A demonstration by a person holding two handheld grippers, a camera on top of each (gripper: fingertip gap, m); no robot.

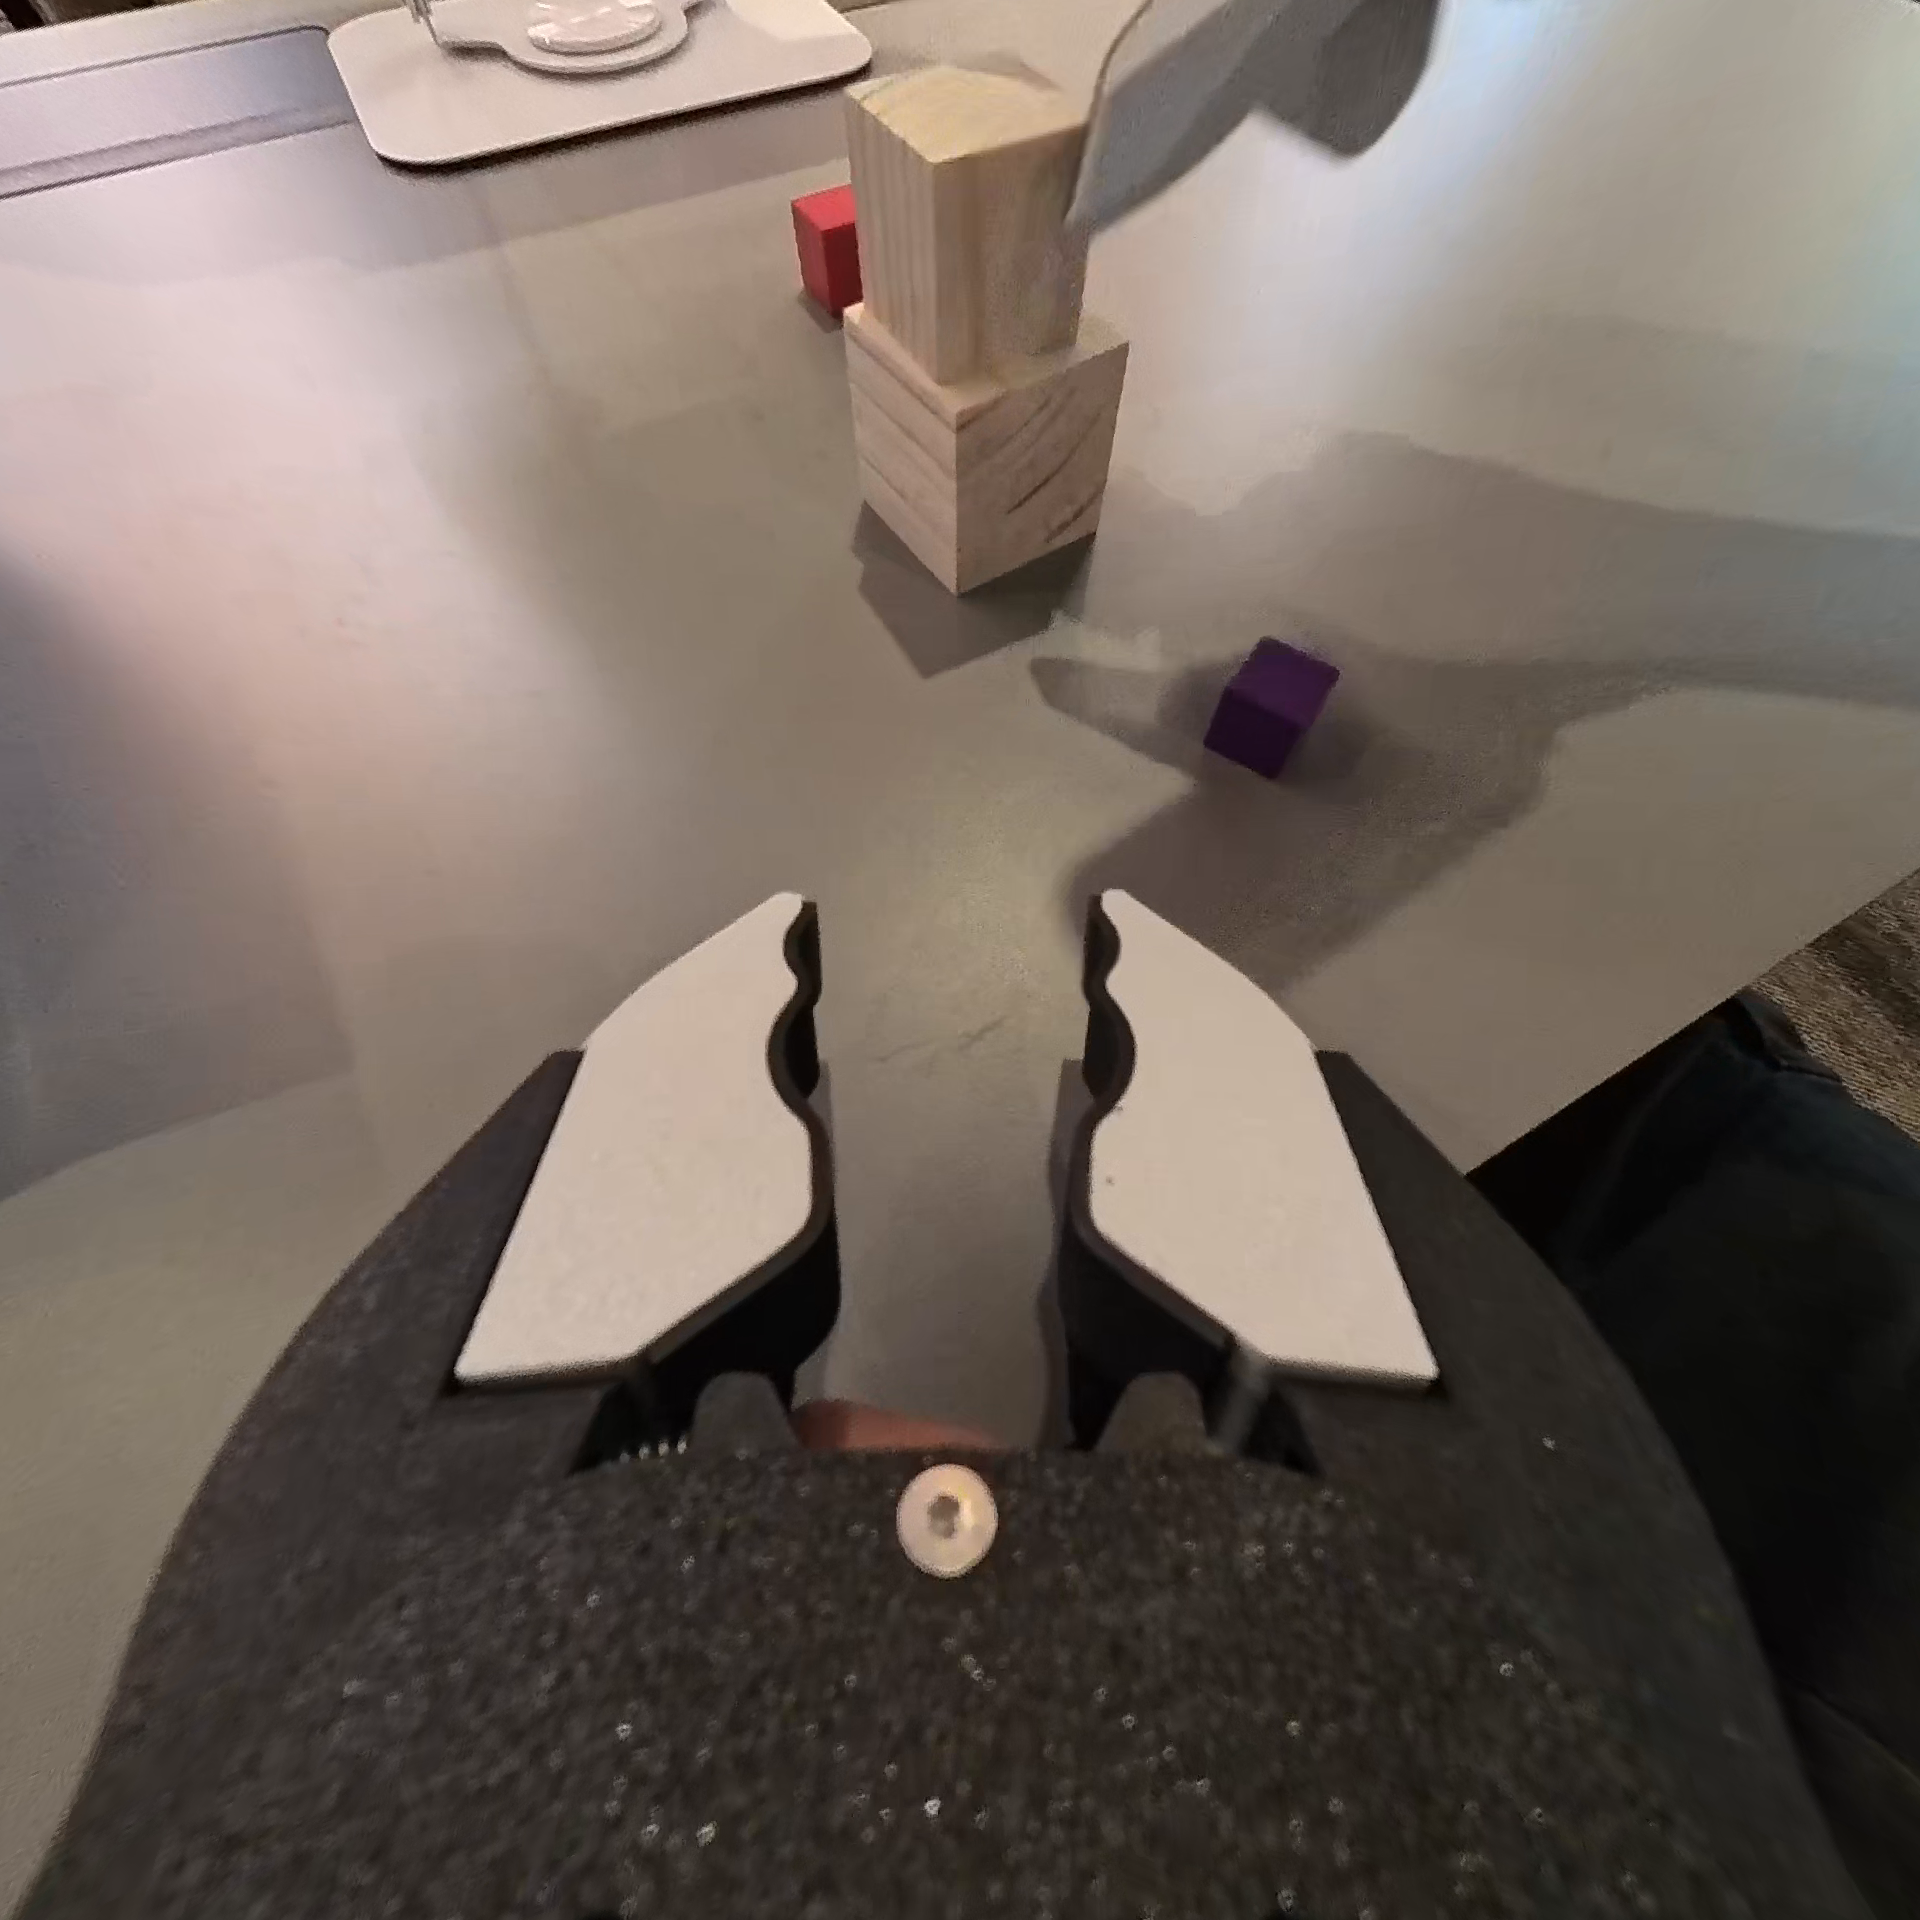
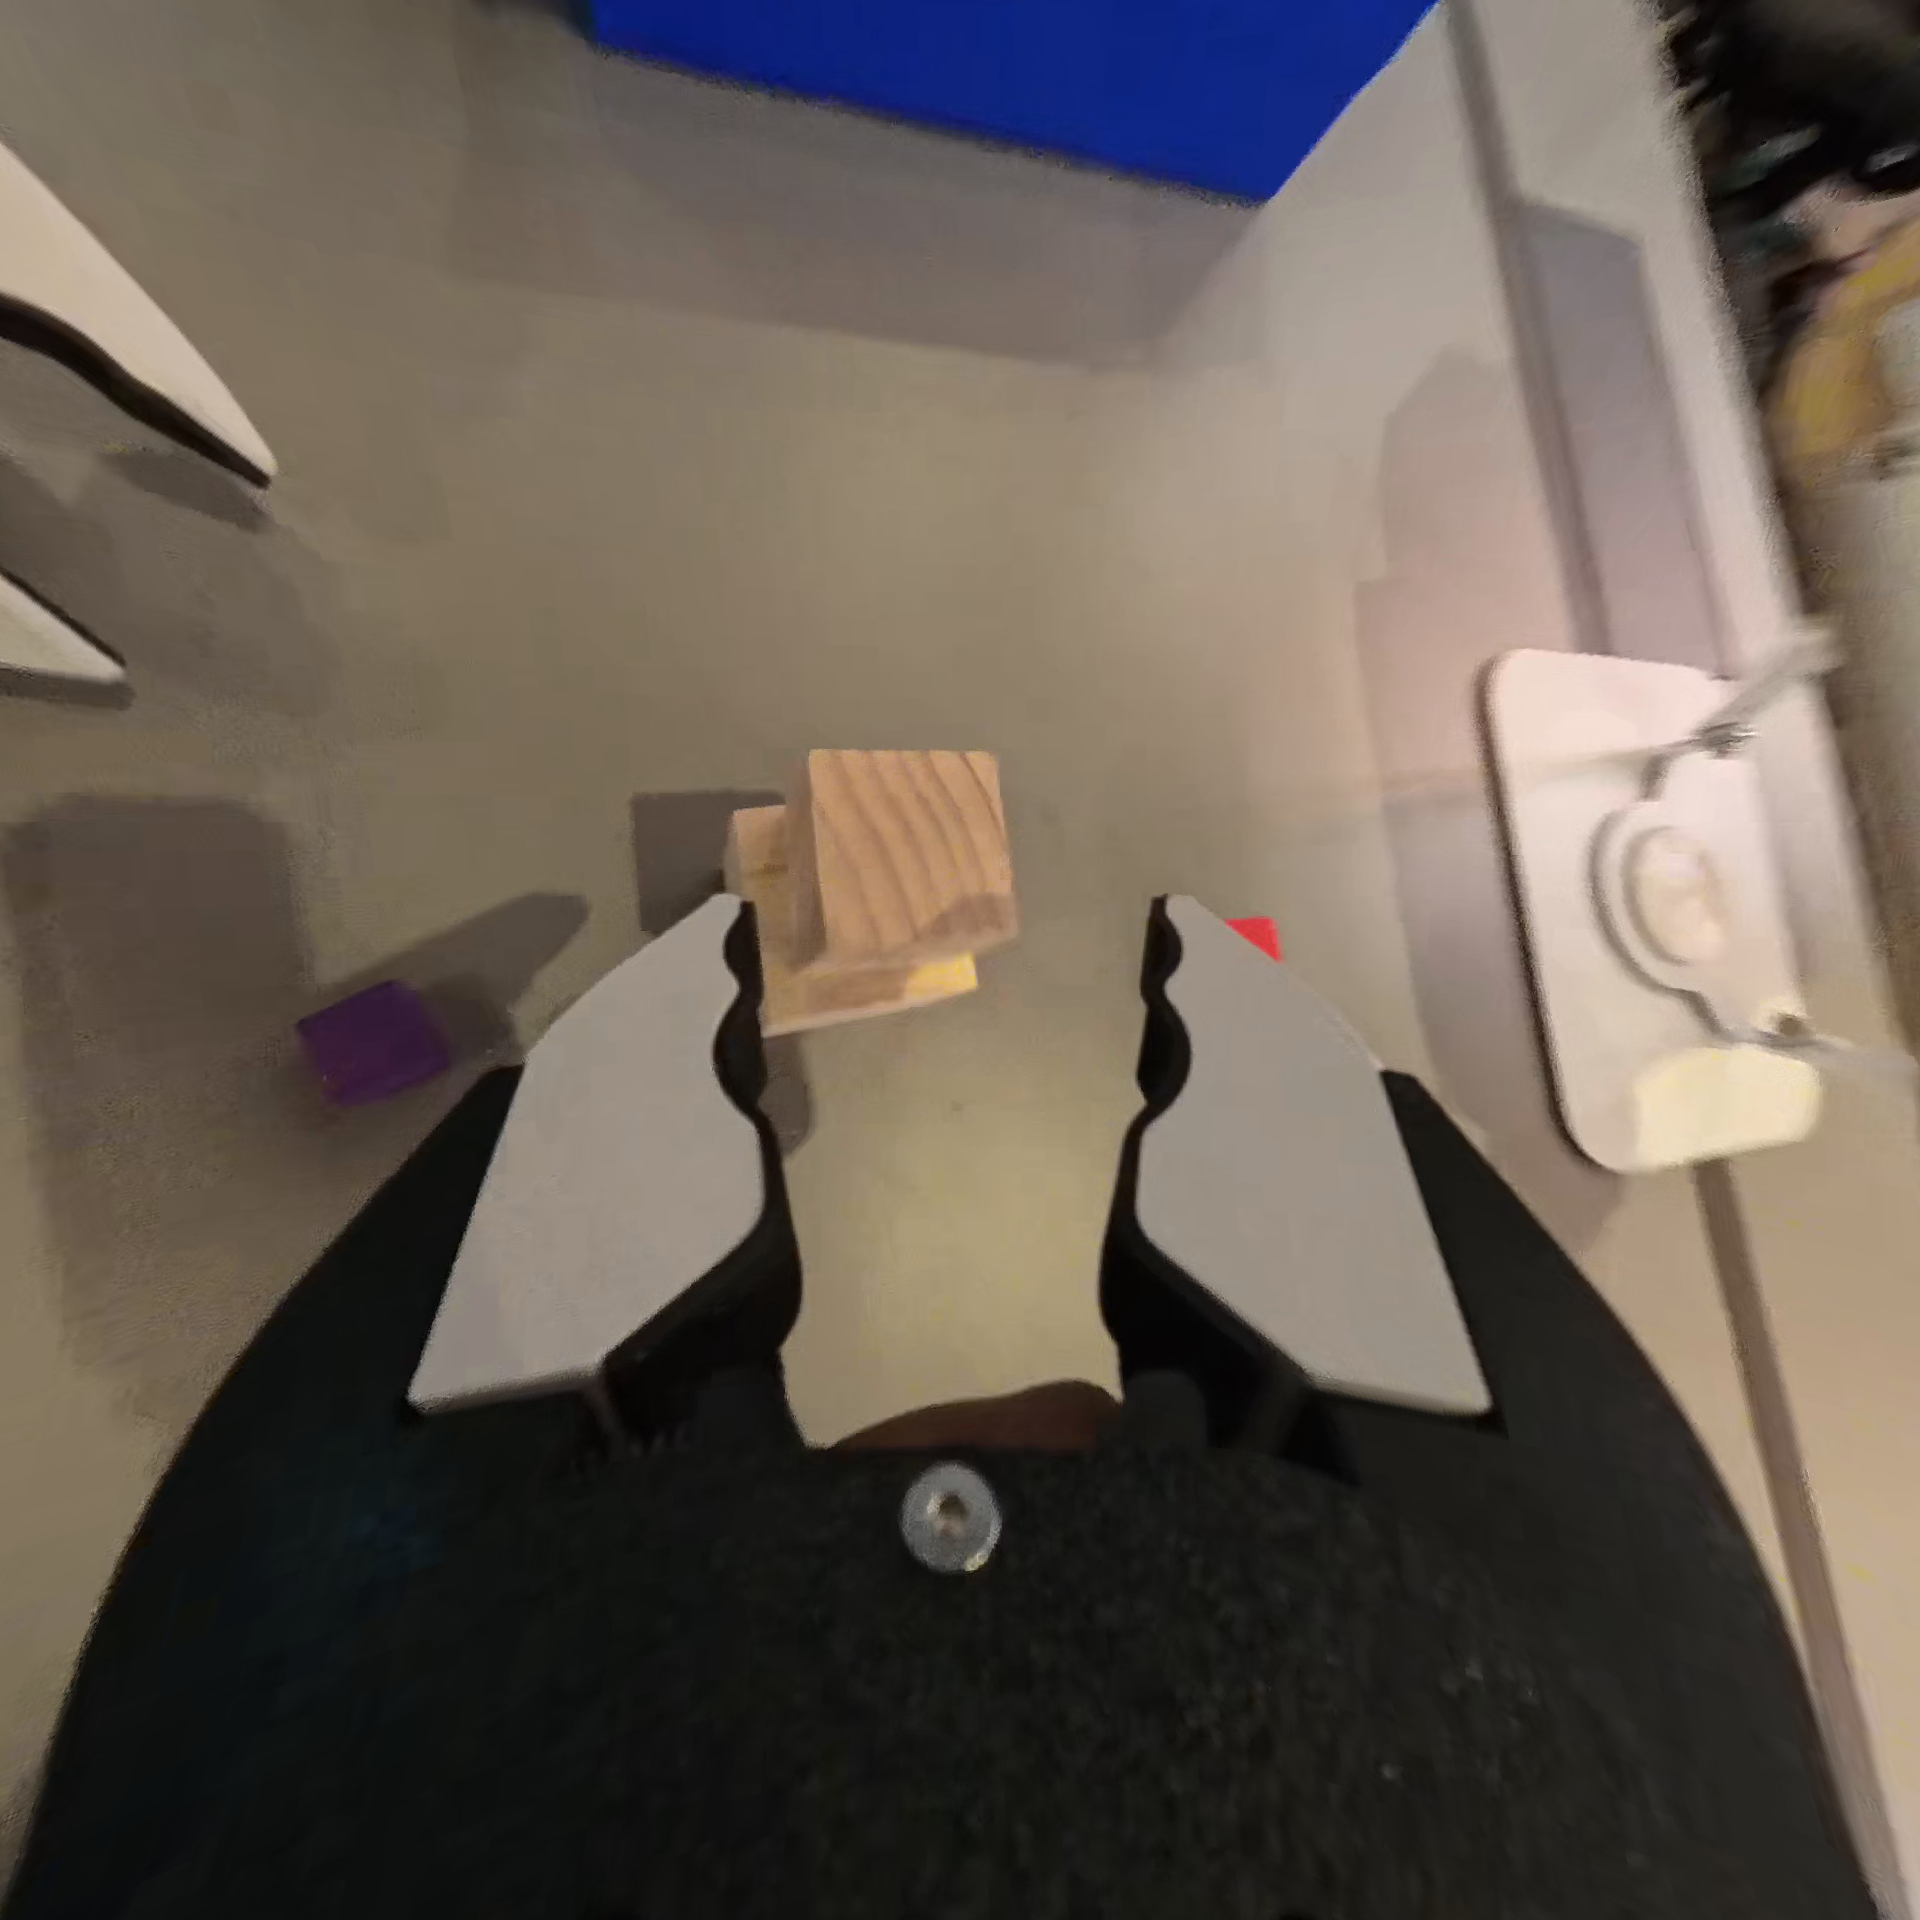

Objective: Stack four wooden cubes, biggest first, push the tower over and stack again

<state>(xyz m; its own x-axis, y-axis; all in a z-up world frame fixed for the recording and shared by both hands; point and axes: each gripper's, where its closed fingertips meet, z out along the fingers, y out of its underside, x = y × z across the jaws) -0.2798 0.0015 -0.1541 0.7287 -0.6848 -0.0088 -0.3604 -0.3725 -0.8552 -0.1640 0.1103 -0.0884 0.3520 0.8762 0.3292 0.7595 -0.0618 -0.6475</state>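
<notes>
Wooden cubes (image 1: pixel 982 343) between red cube (image 1: pixel 828 247), purple cube (image 1: pixel 1270 704)

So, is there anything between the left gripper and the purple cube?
No. In the left wrist view only bare grey table lies between the left gripper and the purple cube.

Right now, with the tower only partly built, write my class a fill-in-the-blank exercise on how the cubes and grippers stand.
1. The stack holds ____ plain wooden cubes, the smaller wooden cube resting on the larger wooden cube.
2. The loose cube lying nearest the left gripper is ____ in colour.
3. The red cube sits on the ____, beside the stack.
4. The jaws of the right gripper are ____ and empty.

Missing words: two; purple; table; open
</notes>
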